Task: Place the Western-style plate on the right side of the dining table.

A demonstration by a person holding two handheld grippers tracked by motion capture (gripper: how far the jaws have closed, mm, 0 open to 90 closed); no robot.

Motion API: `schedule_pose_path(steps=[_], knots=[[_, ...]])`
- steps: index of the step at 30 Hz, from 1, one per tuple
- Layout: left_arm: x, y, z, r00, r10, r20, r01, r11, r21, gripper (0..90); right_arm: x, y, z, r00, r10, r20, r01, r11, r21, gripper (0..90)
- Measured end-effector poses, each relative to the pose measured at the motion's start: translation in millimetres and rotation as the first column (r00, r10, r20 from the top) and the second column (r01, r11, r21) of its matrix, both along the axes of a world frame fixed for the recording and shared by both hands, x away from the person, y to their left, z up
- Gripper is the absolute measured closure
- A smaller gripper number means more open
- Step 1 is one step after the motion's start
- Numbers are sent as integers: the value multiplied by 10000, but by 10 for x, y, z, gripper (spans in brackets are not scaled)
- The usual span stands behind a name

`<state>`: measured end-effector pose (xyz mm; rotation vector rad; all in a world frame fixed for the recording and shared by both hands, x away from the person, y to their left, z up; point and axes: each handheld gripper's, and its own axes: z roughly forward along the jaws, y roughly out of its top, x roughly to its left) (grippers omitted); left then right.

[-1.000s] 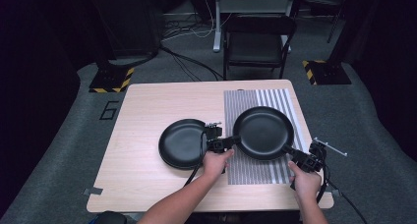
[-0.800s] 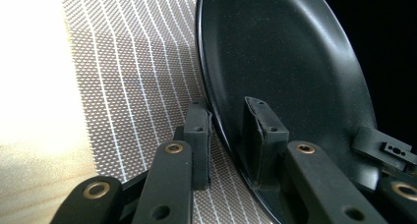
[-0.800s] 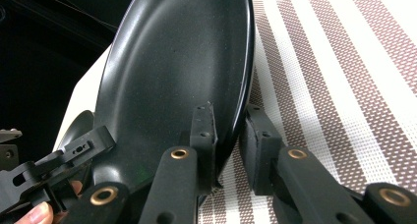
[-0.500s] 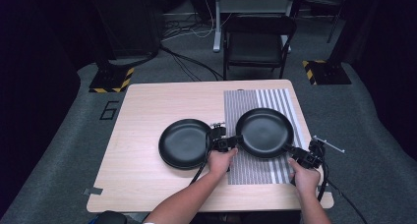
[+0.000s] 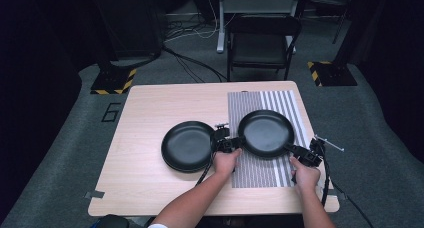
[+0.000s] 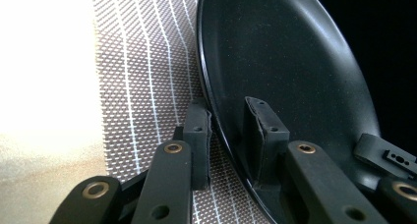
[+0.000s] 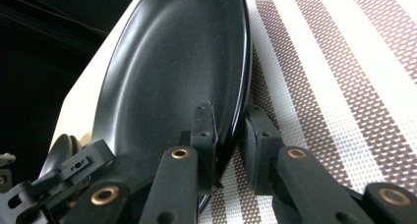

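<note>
Done: plate [image 5: 266,133] over the striped mat [image 5: 260,170], at 3 o'clock from second plate [image 5: 187,145].
Grippers: left gripper [image 5: 229,144] and right gripper [image 5: 301,151] both clamp its rim.
Left: lowering, letting go.

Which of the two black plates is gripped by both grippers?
The right plate over the striped mat, clamped at opposite rims by both grippers; the left plate lies ungripped on bare wood.

- A black plate [image 5: 266,133] is seen with a smooth, glossy finish, finely speckled up close.
- A second black plate [image 5: 187,146] is finished with a similar sheen.
- The striped placemat [image 5: 260,170] is woven in a coarse open mesh (probably plastic fibre).
- The table [image 5: 145,113] is surfaced in pale, matt wood grain.
- Gripper fingers [image 6: 197,135] are padded in matt black rubber, with brass-coloured rivets.
</note>
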<state>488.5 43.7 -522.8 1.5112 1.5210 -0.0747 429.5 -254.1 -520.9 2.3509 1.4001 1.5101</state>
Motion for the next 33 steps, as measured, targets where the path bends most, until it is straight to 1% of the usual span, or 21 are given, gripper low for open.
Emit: schedule_pose_path(steps=[1, 4, 7, 8, 9, 11, 12, 13, 15, 16, 17, 19, 20, 23, 28, 29, 32, 33], knots=[[4, -1, -5, 10000, 37, -21, -37, 10000, -40, 728, 11, -12, -16, 9999, 57, 147, -55, 9999, -145, 771], [10, -10, -10, 9999, 144, 9, -144, 9999, -79, 728, 37, -13, -24, 9999, 47, 125, -46, 9999, -130, 771], [1, -10, 1, 9998, 179, 25, -179, 9998, 45, 728, 63, -13, -33, 9999, 52, 89, -51, 9999, -98, 770], [-7, -10, 1, 9998, 168, 62, -169, 9998, 144, 728, 63, -13, -33, 9999, 52, 89, -51, 9999, -98, 770], [-8, -16, -1, 9997, 232, 106, -234, 9995, 192, 727, 85, -5, -42, 10000, 89, 29, -89, 9998, -154, 770], [5, -2, -12, 9998, 172, 65, -173, 9995, 258, 727, 105, 1, -56, 10000, 79, -34, -79, 9999, -107, 768], [21, 11, -27, 9998, 198, -33, -197, 9995, 263, 727, 115, 8, -60, 10000, 60, -74, -60, 9999, -85, 768], [28, 11, -37, 9996, 285, -30, -284, 9993, 243, 727, 127, 17, -69, 10000, 56, -48, -57, 9999, -111, 768], [32, 18, -41, 9996, 266, -84, -263, 9993, 277, 727, 144, 35, -78, 9999, 29, -117, -31, 9999, -137, 767], [36, 15, -51, 9993, 366, -69, -364, 9990, 268, 727, 152, 43, -84, 9999, 24, -114, -26, 9998, -172, 766], [35, 13, -54, 9993, 380, -72, -378, 9990, 252, 727, 160, 47, -86, 9999, -3, -169, 1, 9999, -169, 766], [34, 11, -55, 9992, 383, -84, -381, 9989, 263, 726, 170, 44, -94, 9999, -3, -125, 0, 9997, -237, 765], [33, 5, -64, 9991, 435, -19, -434, 9989, 192, 725, 174, 42, -102, 9998, -67, -185, 62, 9996, -268, 762], [27, 0, -57, 9990, 438, -41, -436, 9986, 308, 724, 177, 62, -103, 9997, -156, -213, 149, 9992, -365, 756], [26, -4, -59, 9988, 482, -28, -481, 9984, 310, 723, 179, 81, -95, 9995, -230, -213, 220, 9987, -470, 751], [24, -5, -60, 9987, 504, -22, -503, 9983, 289, 723, 178, 92, -90, 9992, -314, -258, 302, 9984, -480, 749], [22, -3, -62, 9985, 556, -3, -556, 9982, 243, 724, 175, 96, -88, 9991, -316, -283, 300, 9981, -546, 749], [21, -6, -62, 9980, 629, -9, -629, 9979, 150, 724, 174, 98, -85, 9992, -326, -249, 312, 9980, -545, 749]])
